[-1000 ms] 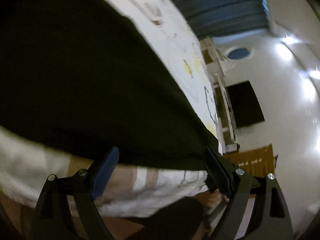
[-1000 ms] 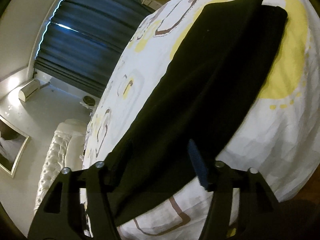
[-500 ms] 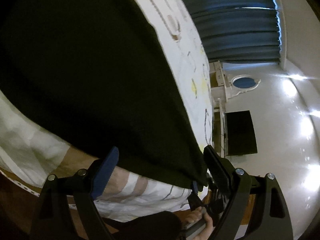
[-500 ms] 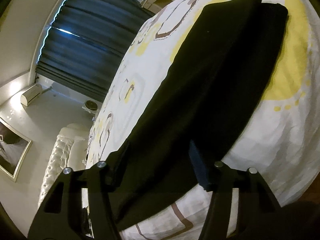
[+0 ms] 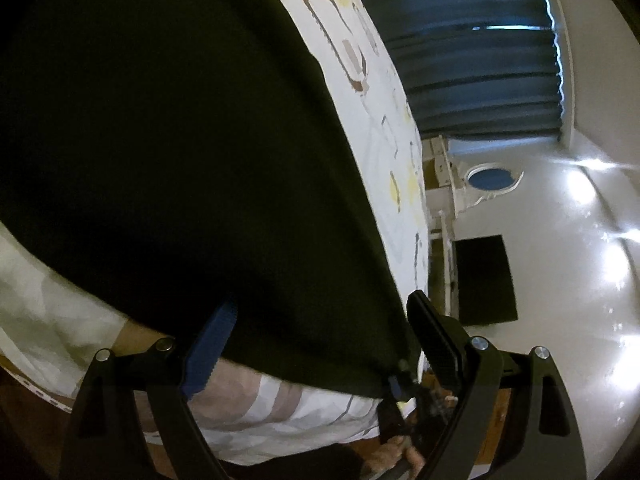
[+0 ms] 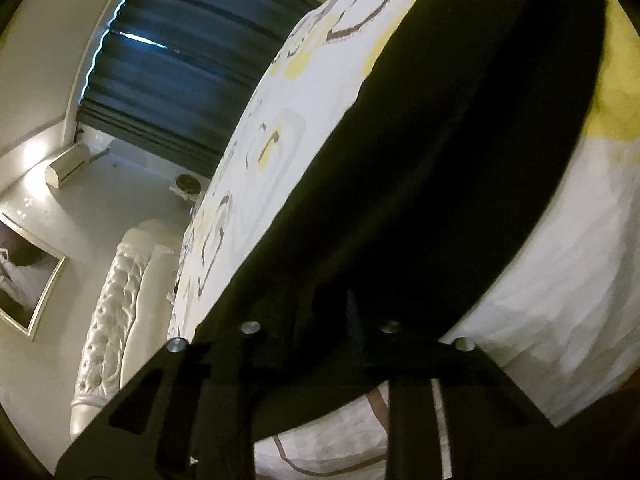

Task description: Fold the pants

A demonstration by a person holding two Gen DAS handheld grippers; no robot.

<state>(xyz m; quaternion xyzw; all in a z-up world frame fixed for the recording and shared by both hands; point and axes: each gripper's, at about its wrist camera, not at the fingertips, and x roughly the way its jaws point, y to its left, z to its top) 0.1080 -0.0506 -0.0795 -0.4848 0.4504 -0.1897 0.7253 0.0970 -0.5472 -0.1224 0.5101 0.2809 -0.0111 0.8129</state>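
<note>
Both grippers at the near edge of the pants on the bed.
The right gripper has narrowed since earlier, clenched on the cloth; the left gripper stays spread; no writing readable.

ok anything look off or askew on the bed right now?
Nothing stands out. The black pants lie flat along the patterned bedsheet, legs stacked lengthwise. The left gripper is open at the hem; the right gripper has closed on the fabric.
</note>
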